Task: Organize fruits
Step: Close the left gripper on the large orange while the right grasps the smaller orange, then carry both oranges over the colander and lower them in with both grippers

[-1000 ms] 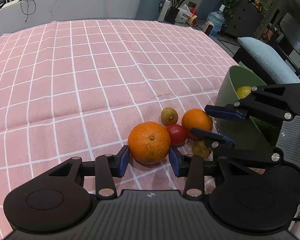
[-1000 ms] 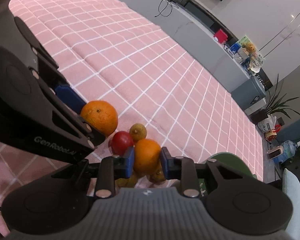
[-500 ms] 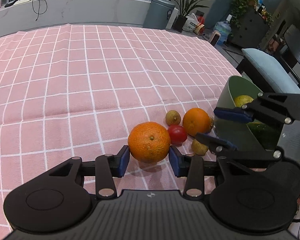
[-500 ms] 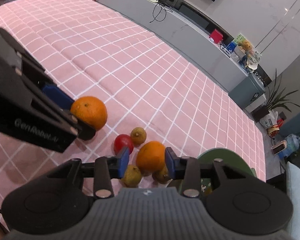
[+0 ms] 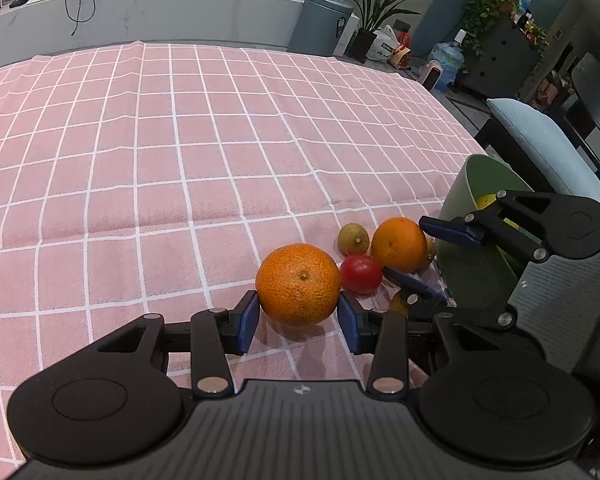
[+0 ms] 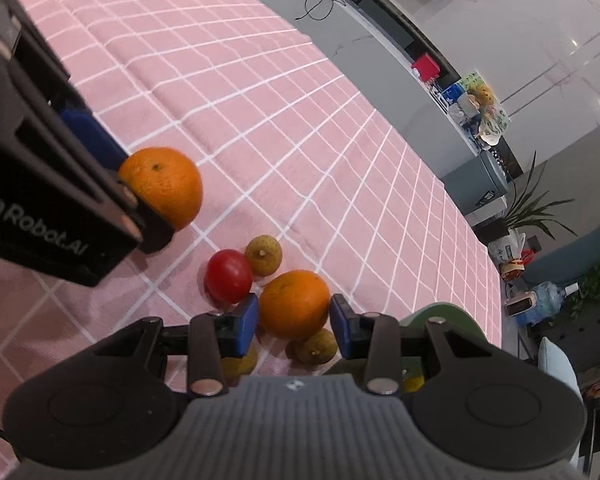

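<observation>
My left tongs (image 5: 298, 316) are closed on the large orange (image 5: 298, 284), one blue pad against each side of it, at the lower middle of the left wrist view. In the right wrist view the same orange shows at middle left, clamped at the end of the left tongs' black fingers.

My right tongs (image 6: 294, 322) stand at a middling width around the smaller orange (image 6: 294, 304), low in the centre of that view. The pads sit just beside its flanks and I see no press on it; it lies on the pink checked cloth (image 5: 180, 160) that covers the bench.

A red tomato (image 6: 228, 276) lies just left of the smaller orange, by my left-hand pad. A small yellow-brown fruit (image 6: 263, 255) is just above the tomato. Another small fruit (image 6: 315, 346) sits below the smaller orange, touching it, and a third (image 6: 240, 360) is half hidden under my left-hand finger.

The green bowl (image 5: 472, 280) stands at the right edge of the left wrist view, just beside the pile, with a yellow fruit (image 5: 486, 201) showing inside it. A pale blue chair cushion (image 5: 540, 148) lies beyond the bowl, off the bench.
</observation>
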